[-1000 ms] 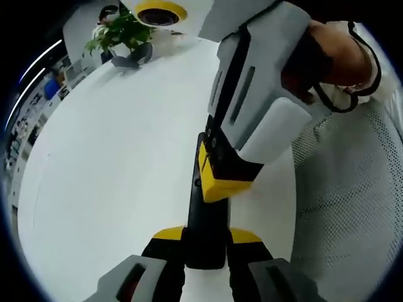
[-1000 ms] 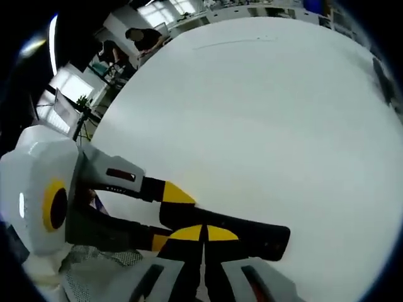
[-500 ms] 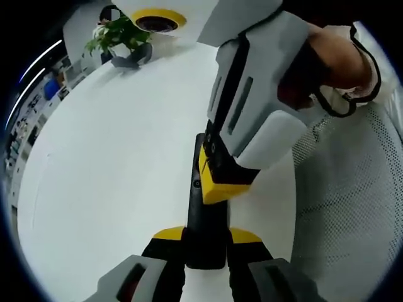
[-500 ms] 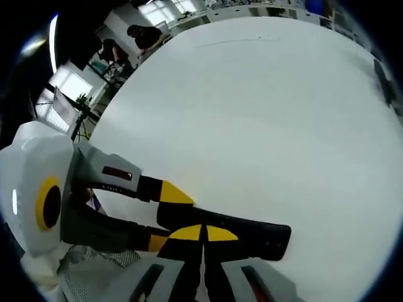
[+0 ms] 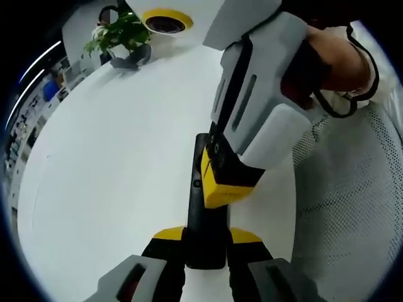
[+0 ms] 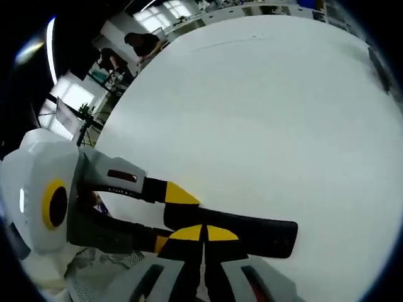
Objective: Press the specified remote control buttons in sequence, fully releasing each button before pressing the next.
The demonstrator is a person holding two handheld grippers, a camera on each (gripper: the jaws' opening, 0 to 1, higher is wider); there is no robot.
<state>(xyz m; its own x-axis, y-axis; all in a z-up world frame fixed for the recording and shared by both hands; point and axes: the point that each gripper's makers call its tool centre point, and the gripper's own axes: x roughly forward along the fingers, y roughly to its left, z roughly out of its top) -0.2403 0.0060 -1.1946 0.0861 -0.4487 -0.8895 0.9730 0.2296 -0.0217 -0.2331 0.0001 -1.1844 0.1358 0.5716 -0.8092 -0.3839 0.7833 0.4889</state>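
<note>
Right tool (image 5: 220, 189) slightly shifted, remote (image 5: 204, 220) perhaps half-hidden.

remote control (image 5: 204, 207) lies on the table (image 5: 113, 157), potted plant (image 5: 123, 34) at its far edge.

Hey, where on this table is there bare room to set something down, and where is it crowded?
Bare white table stretches beyond the black remote in the right gripper view, and between the remote and the potted plant in the left gripper view. It is crowded at the remote itself: the left gripper clamps one end, and the right gripper, jaws together, sits over its face.
</note>
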